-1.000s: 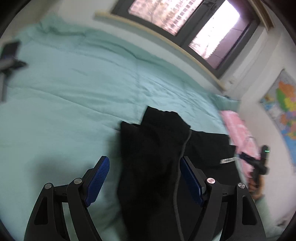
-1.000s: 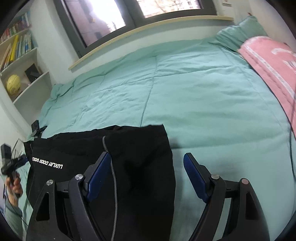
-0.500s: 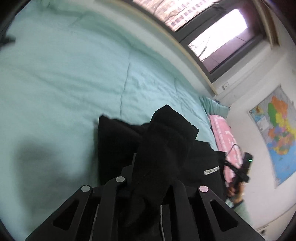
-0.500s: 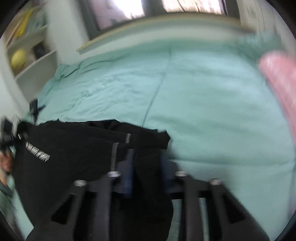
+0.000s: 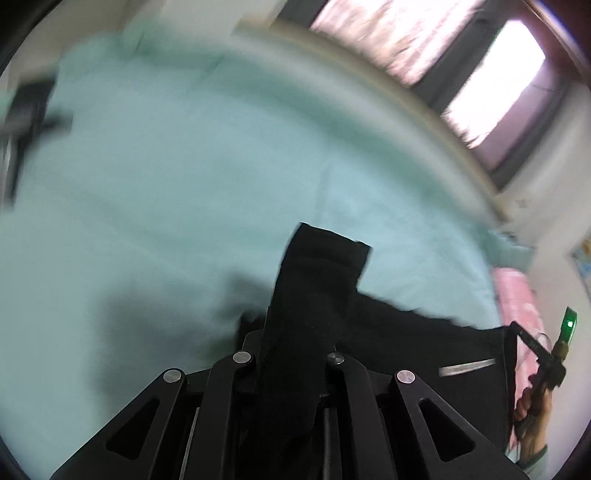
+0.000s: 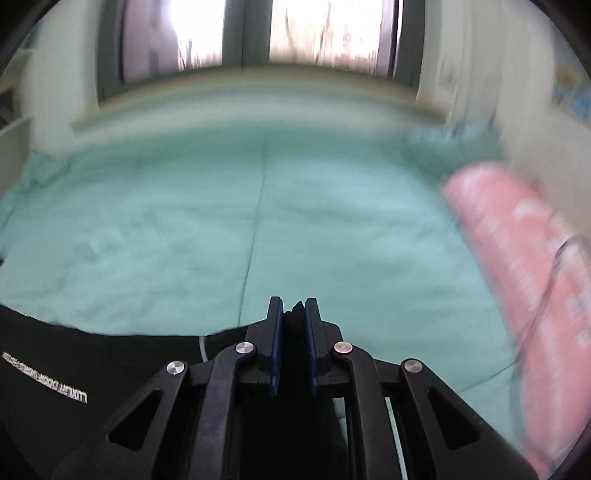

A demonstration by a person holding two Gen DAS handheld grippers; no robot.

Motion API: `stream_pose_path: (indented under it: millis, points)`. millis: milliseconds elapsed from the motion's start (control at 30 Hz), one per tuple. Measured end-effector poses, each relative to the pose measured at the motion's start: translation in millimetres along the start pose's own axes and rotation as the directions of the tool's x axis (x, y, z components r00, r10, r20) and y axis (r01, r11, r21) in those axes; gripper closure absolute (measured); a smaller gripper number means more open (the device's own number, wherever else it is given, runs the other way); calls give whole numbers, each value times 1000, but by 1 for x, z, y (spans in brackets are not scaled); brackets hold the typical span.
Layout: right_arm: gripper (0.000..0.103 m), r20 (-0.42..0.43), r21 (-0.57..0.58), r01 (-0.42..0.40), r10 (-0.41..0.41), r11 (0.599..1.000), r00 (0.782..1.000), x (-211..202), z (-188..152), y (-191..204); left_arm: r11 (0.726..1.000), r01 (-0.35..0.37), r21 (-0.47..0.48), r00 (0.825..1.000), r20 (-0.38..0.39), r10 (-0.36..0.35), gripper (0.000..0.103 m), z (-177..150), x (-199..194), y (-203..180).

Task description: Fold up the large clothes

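My left gripper [image 5: 291, 354] has its jaws clamped together on a thick fold of the black garment [image 5: 317, 288]; the cloth covers the pads completely and rises beyond the fingertips as a soft, matte, squared-off flap. My right gripper [image 6: 293, 314] is likewise closed on the same black garment [image 6: 92, 373], and here I can see the blue pads [image 6: 276, 347] pressed nearly flat together with only a thin ragged edge of dark fabric poking out between them. Both sets of jaws have just been closing, with fabric between them.

From the left grip the garment runs off to the right as a broad, limp black sheet carrying a small pale rectangular label [image 5: 467, 366]. In the right wrist view the cloth spreads to the near left, smooth and dull, with a line of white printed lettering [image 6: 44, 378] and a thin pale cord [image 6: 202, 349] beside the gripper.

The garment lies on a mint-green quilted bedspread [image 6: 184, 229], lightly crumpled, with a stitched seam running away toward the far window [image 6: 314, 33]. A pink, soft, roll-shaped blanket [image 6: 524, 266] lies along the right side of the bed. In the left wrist view, at the right edge, a hand [image 5: 532, 410] grips the other gripper's dark handle with its green light [image 5: 570, 322]. Both views are motion-blurred.
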State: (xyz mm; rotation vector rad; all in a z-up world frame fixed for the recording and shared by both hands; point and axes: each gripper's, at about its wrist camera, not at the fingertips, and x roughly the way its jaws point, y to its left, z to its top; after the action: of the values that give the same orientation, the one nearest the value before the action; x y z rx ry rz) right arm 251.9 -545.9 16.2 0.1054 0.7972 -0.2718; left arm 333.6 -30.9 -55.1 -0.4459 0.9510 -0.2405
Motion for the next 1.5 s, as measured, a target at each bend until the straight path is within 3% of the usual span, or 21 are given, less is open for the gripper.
stream_pose_path:
  millis: [67,133,233,367,500,533,600,667,767,800,900,967,1033,1100,1167,1233,1300,1433,1500]
  points:
    - [90,-148,-4,-33,32,999,989,55,-27,8,997,38,-73,997,-58,-42,88,-12,30,21]
    - [90,-216,15,-81,82,997,973,85,-48,8,988,103,-115,993,-48,-109,86,-16,35,33]
    - [89,-171,104,-142,158,984,972,90,-56,-8,988,124,-97,991,-40,-128,84,-18,34,34]
    - [87,-149,173,-198,225,965,963,90,-59,-23,974,213,-74,976,-37,-216,82,-18,19,42]
    - [71,-67,196,-250,268,948,961,47,-58,-35,976,216,-21,976,-18,-217,65,-3,-25,50]
    - [69,-33,195,-299,311,934,950,34,-57,-39,977,214,7,977,-2,-214,61,-1,-41,52]
    - [53,26,172,-443,446,880,895,-2,-54,-40,989,132,67,990,49,-135,60,4,-78,50]
    - [34,70,115,-502,497,857,865,-41,-56,-31,992,71,105,992,98,-82,59,7,-103,42]
    - [33,76,-7,-526,525,850,848,-94,-59,3,970,155,189,982,78,-172,59,-6,-126,4]
    - [33,60,-27,-519,520,854,852,-103,-60,14,959,170,227,980,64,-189,59,-14,-129,-13]
    - [33,-57,-63,-441,438,895,897,-119,-69,60,923,160,350,983,25,-180,59,-54,-125,-81]
    - [33,-139,-78,-427,414,901,900,-115,-77,87,912,217,347,976,-48,-214,59,-75,-106,-110]
    - [33,-208,-110,-377,349,920,914,-102,-88,107,923,252,290,964,-161,-212,59,-87,-73,-127]
    - [33,-318,-120,-337,285,934,904,-75,-105,119,958,179,222,952,-285,-111,59,-103,-21,-128]
    - [32,-356,-148,-318,249,937,901,-54,-121,125,967,145,210,956,-281,-83,60,-108,8,-121]
    - [31,-348,-124,-311,252,942,903,-35,-129,121,978,156,138,954,-278,-112,62,-105,22,-109]
    - [30,-347,-83,-308,262,948,901,-29,-131,118,981,150,120,955,-275,-113,65,-103,21,-105]
    - [29,-368,-113,-292,233,950,900,-41,-121,125,973,162,165,958,-264,-115,65,-100,3,-115]
    - [31,-324,-91,-344,299,935,898,-56,-103,124,958,226,175,957,-225,-185,65,-88,-16,-129]
